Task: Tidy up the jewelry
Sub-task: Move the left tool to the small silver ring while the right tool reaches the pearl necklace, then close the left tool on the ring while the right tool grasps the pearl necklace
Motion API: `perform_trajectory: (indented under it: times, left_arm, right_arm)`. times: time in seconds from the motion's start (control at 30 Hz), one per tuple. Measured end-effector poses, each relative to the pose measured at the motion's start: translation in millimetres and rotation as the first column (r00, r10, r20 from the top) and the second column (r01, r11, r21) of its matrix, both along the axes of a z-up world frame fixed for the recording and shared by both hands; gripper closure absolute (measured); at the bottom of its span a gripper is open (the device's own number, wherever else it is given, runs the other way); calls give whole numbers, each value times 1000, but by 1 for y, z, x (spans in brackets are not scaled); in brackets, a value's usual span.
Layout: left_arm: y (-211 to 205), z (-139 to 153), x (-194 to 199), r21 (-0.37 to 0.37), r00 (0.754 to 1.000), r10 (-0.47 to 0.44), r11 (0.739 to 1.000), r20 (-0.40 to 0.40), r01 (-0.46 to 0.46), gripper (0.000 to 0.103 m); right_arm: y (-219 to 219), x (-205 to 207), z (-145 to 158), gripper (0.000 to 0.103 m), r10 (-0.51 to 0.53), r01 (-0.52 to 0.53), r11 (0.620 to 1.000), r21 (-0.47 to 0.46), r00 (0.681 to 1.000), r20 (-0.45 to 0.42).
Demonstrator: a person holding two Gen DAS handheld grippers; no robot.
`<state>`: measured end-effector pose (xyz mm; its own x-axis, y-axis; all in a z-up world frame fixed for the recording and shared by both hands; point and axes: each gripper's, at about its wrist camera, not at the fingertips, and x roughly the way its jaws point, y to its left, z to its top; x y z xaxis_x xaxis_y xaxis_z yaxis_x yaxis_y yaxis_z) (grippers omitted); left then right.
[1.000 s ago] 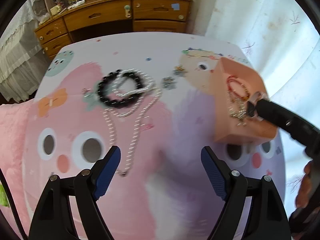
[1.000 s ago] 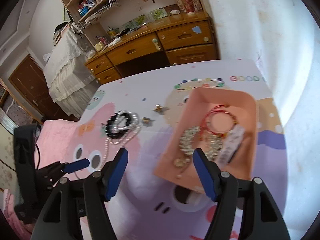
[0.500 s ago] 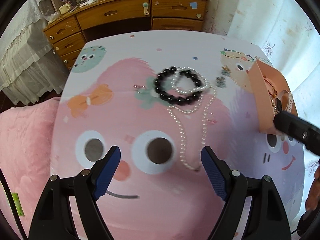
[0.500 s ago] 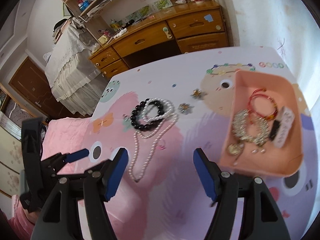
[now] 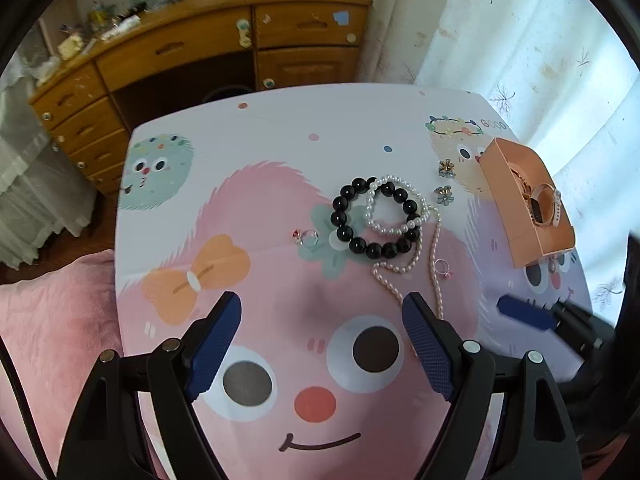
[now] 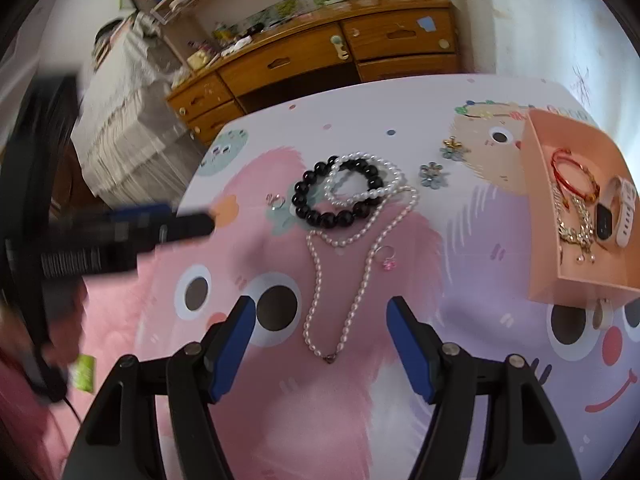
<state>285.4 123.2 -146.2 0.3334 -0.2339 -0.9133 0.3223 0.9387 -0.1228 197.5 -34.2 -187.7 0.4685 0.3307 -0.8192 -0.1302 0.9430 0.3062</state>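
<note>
I am holding my left tool (image 5: 322,326) wide apart and gripping nothing, hovering above the cartoon-printed bench (image 5: 280,152), and my right tool (image 6: 320,330) is likewise spread wide and carrying nothing. Between the right tool's fingers (image 6: 408,344) I am seeing the clasp end of the long pearl necklace (image 6: 352,264), which is lying in a loop on the bench and running up toward the black bead bracelet (image 6: 336,192). A shorter pearl bracelet (image 6: 364,178) is lying across that black one, overlapping it. Just beside the necklace a small ring with a pink stone (image 6: 387,258) is sitting, and another small ring (image 6: 276,201) is resting left of the black beads. Two flower-shaped pieces (image 6: 431,172) are lying apart toward the orange box (image 6: 536,208) at the right edge of the bench. Inside that box a red cord bracelet (image 6: 572,174), a tangled gold chain (image 6: 576,220) and a white-strapped watch (image 6: 618,212) are lying together. A wooden dresser (image 5: 224,52) is standing beyond the bench.
</note>
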Motion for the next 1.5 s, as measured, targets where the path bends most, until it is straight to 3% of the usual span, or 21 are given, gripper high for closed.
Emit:
perform_trajectory:
  times: [0.2, 0.33, 0.5, 0.63, 0.7, 0.77, 0.83, 1.07, 1.13, 1.17, 1.33, 1.43, 1.5]
  left_arm:
    - [-9, -5, 40, 20, 999, -30, 999, -11, 30, 22]
    - [-15, -26, 58, 6, 998, -22, 1000, -53, 23, 22]
    - [-19, -47, 61, 71, 999, -25, 997, -25, 27, 33]
    - [-22, -57, 58, 79, 998, -62, 995, 26, 60, 35]
    - [-25, -61, 55, 79, 995, -86, 993, 46, 82, 42]
    - [-28, -65, 52, 91, 993, -100, 991, 62, 94, 43]
    - [-31, -69, 51, 103, 991, -116, 989, 67, 109, 43]
    - [-34, -77, 48, 133, 987, -134, 984, 94, 121, 43]
    - [-32, -78, 48, 121, 987, -130, 986, 98, 118, 45]
    - [-31, -78, 49, 111, 987, -127, 987, 103, 115, 49]
    - [-32, -81, 50, 77, 985, -111, 992, 130, 102, 55]
    - [-37, -80, 47, 71, 980, -129, 990, 153, 119, 70]
    - [-39, -80, 45, 69, 976, -139, 989, 165, 130, 79]
  right_arm:
    - [21, -5, -11, 35, 51, -48, 996, -79, 998, 41]
    - [32, -4, -19, 35, 89, -83, 991, -101, 994, 58]
    - [44, 1, -29, 36, 121, -111, 981, -159, 991, 57]
    - [48, 6, -35, 45, 132, -119, 972, -200, 990, 51]
    - [48, 8, -36, 48, 122, -108, 969, -223, 991, 49]
    - [45, 10, -39, 51, 106, -94, 968, -232, 994, 40]
    - [41, 12, -42, 61, 76, -68, 969, -237, 997, 25]
    - [22, 22, -44, 76, -11, 8, 982, -187, 1000, -16]
    - [19, 24, -45, 90, -32, 28, 981, -193, 999, -18]
    - [18, 26, -45, 99, -39, 34, 978, -205, 999, -18]
    - [19, 31, -45, 99, -15, 12, 973, -232, 1000, -11]
    - [23, 30, -44, 99, 12, -14, 965, -260, 1000, -11]
    - [19, 31, -44, 99, 11, -17, 974, -227, 999, -30]
